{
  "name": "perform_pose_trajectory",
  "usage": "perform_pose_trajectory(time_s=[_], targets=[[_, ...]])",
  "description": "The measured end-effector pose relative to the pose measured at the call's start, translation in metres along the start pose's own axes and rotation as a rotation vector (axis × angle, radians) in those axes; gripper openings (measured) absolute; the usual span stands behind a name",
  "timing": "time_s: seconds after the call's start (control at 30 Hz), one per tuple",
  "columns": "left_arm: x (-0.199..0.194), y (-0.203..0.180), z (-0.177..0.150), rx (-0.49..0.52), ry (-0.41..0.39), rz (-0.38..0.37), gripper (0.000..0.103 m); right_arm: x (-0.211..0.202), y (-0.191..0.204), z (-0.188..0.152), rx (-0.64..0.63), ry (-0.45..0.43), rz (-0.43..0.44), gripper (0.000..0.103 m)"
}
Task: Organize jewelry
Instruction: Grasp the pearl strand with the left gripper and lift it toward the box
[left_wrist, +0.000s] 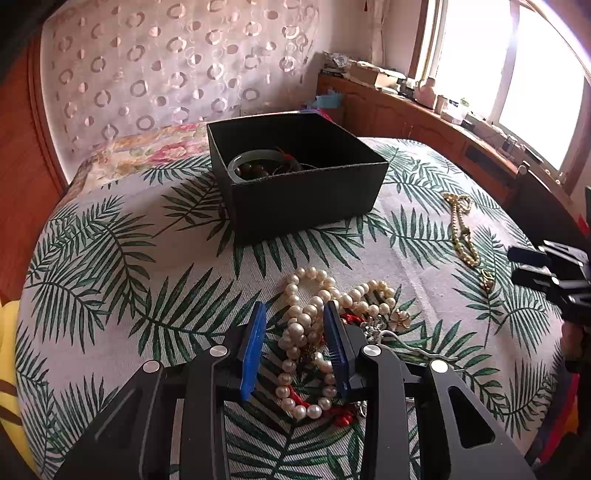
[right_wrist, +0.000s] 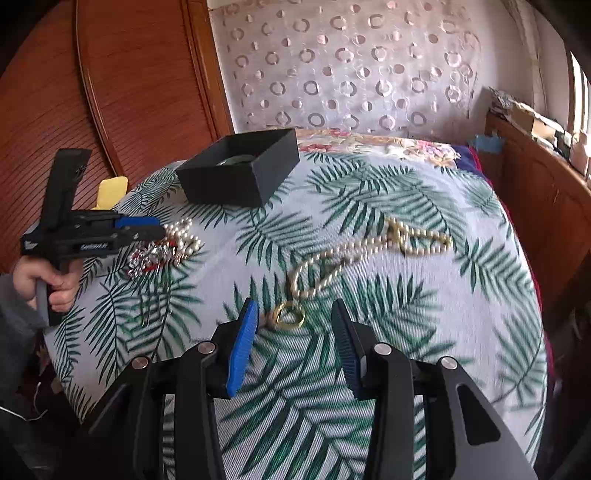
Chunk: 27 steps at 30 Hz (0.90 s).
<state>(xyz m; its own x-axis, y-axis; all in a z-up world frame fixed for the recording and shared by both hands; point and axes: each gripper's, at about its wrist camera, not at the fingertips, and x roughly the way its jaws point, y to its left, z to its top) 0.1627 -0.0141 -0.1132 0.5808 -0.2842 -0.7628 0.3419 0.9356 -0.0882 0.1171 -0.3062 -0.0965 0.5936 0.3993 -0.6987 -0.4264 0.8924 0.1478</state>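
Pearly-white beads are right under the left claw (left_wrist: 295, 343), which is spread wide around a tangled pile of pearl strands (left_wrist: 314, 332) mixed with red cord and something silvery, so nothing's pinched yet as far as I can tell. Over on the other side the right claw (right_wrist: 293, 343) is released too, hovering low with a small gold ring-like piece (right_wrist: 288, 318) lying just ahead of its tips, and past that a long cream bead necklace (right_wrist: 369, 254) stretched across the palm-leaf bedspread (right_wrist: 406, 332). Further back sits the black box (left_wrist: 295, 177), open on top, and it's already got a green bangle (left_wrist: 245, 162) and some dark brown beads (left_wrist: 256, 171) inside. So I'd say the job's maybe partway: a couple of pieces are stowed, but the pearl pile, the long necklace and the gold bit are all loose on the bed and need moving into the box. That tangle looks like the fiddly part
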Motion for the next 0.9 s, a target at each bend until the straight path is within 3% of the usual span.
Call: perform_pose_trajectory(time_s=[0.1, 0.13, 0.2, 0.5, 0.9], targets=[[0.002, 0.0, 0.002, -0.001, 0.005, -0.001, 0.029, 0.0, 0.001, -0.007, 0.012, 0.001, 0.002, 0.044], [0.002, 0.0, 0.002, -0.001, 0.005, -0.012, 0.017, 0.001, 0.001, -0.008, 0.015, 0.003, 0.001, 0.044], [-0.002, -0.003, 0.003, 0.007, -0.007, -0.025, 0.007, -0.001, -0.001, -0.008, 0.018, -0.006, 0.0, 0.044], [-0.036, -0.019, 0.015, 0.036, -0.097, -0.039, 0.007, -0.001, 0.002, -0.007, 0.016, -0.002, -0.008, 0.044], [-0.098, -0.023, 0.038, 0.002, -0.262, -0.057, 0.007, 0.012, -0.005, 0.014, -0.011, 0.033, -0.024, 0.044]])
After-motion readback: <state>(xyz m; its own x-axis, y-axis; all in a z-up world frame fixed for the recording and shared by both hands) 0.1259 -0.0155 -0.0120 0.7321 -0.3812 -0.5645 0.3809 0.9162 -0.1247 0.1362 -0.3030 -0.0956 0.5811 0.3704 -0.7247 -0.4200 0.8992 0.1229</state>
